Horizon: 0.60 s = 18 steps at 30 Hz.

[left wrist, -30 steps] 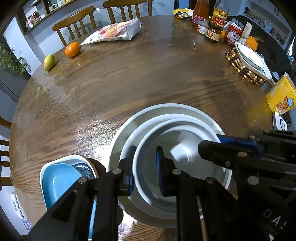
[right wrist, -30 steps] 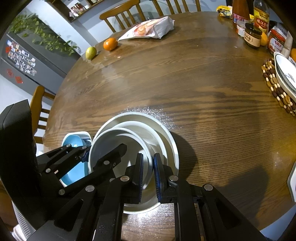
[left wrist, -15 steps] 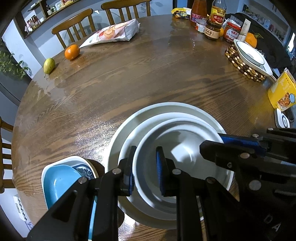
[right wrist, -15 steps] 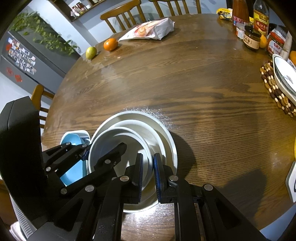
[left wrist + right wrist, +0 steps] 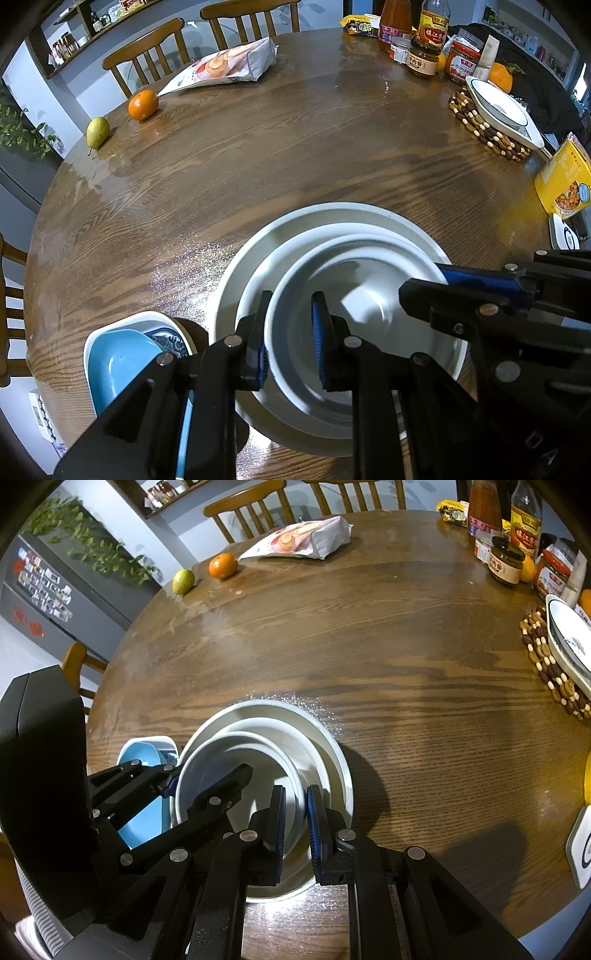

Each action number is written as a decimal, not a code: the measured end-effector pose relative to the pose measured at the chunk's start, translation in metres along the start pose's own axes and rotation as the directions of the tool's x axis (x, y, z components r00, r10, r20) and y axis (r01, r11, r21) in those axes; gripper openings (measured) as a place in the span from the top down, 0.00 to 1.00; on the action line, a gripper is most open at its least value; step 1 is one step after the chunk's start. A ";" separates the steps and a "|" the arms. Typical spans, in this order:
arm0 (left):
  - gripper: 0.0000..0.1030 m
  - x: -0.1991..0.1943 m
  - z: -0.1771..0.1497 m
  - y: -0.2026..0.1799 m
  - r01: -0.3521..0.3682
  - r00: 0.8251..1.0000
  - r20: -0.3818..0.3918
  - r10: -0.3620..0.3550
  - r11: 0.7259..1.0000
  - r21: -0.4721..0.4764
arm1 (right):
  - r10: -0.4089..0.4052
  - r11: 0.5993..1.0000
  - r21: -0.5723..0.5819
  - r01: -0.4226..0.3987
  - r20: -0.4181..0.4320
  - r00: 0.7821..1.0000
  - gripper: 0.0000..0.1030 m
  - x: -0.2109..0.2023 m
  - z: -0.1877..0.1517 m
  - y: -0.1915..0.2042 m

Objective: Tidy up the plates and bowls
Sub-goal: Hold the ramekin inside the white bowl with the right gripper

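Observation:
A white bowl [image 5: 362,295] [image 5: 236,753] sits nested in a middle white dish [image 5: 295,243], which lies in a large white plate [image 5: 332,214] [image 5: 314,731] at the near edge of the round wooden table. My left gripper [image 5: 290,339] is shut on the bowl's left rim; it also shows as the left gripper [image 5: 170,786] in the right wrist view. My right gripper [image 5: 295,821] is shut on the bowl's right rim, and the right gripper [image 5: 443,280] shows its blue pad in the left wrist view.
A light blue dish [image 5: 118,358] [image 5: 136,753] rests in a white patterned dish left of the stack. Another white bowl [image 5: 495,107] sits on a beaded trivet at far right. An orange [image 5: 143,105], a pear [image 5: 98,131], a snack bag [image 5: 229,66] and several jars [image 5: 421,62] line the far edge.

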<state>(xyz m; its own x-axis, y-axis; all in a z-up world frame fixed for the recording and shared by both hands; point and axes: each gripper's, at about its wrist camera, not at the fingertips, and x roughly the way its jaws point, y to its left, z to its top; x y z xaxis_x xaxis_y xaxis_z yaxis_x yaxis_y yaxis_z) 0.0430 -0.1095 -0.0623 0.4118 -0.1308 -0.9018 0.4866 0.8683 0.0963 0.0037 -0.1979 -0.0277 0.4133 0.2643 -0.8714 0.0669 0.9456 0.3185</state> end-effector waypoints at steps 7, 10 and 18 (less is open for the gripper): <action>0.83 0.000 0.000 0.000 0.000 1.000 0.000 0.000 1.000 0.000 | -0.007 1.000 -0.009 0.007 0.003 1.000 0.86 0.000 -0.001 0.001; 0.83 0.000 0.000 0.000 0.000 1.000 0.000 0.000 1.000 -0.001 | -0.007 1.000 -0.010 0.007 0.004 1.000 0.86 0.000 -0.001 0.001; 0.83 0.000 0.000 0.000 0.000 1.000 0.000 0.000 1.000 0.001 | -0.010 1.000 -0.017 0.011 0.008 1.000 0.86 0.000 -0.001 0.001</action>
<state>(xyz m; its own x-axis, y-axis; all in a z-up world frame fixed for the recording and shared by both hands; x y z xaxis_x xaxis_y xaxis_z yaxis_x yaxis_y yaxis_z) 0.0429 -0.1096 -0.0622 0.4117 -0.1305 -0.9019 0.4870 0.8680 0.0967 0.0030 -0.1967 -0.0276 0.4193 0.2530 -0.8719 0.0560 0.9514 0.3030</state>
